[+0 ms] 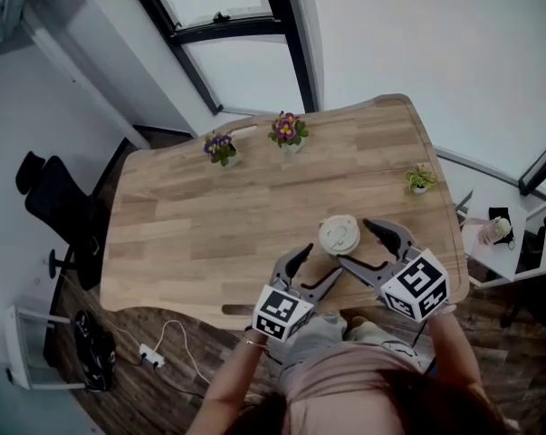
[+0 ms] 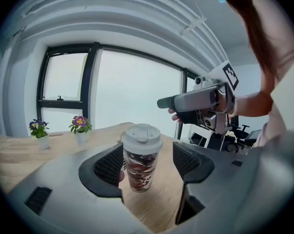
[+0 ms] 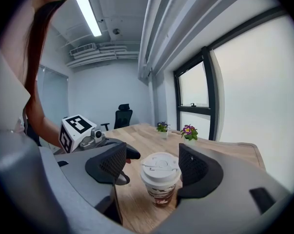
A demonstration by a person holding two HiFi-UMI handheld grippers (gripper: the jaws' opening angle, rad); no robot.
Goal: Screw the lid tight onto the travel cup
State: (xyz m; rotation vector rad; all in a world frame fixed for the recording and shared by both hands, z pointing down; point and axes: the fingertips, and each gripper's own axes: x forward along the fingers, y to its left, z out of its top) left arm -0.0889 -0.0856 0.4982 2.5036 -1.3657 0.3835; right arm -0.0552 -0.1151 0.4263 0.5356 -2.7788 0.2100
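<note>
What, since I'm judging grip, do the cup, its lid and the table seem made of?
The cup: probably hard plastic, glossy, with a red-brown swirled print on its wall. The lid: matte off-white plastic, judging by its moulded ridges and tab. The table: wood with a smooth satin finish; plank seams and grain show.

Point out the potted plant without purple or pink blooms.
The green plant alone at the right edge of the table; the purple-flowered plant and pink-flowered plant stand at the far edge.

Head view steeply down on table (image 1: 209, 234), gripper views close, opposite sides of travel cup (image 2: 142, 162)
</note>
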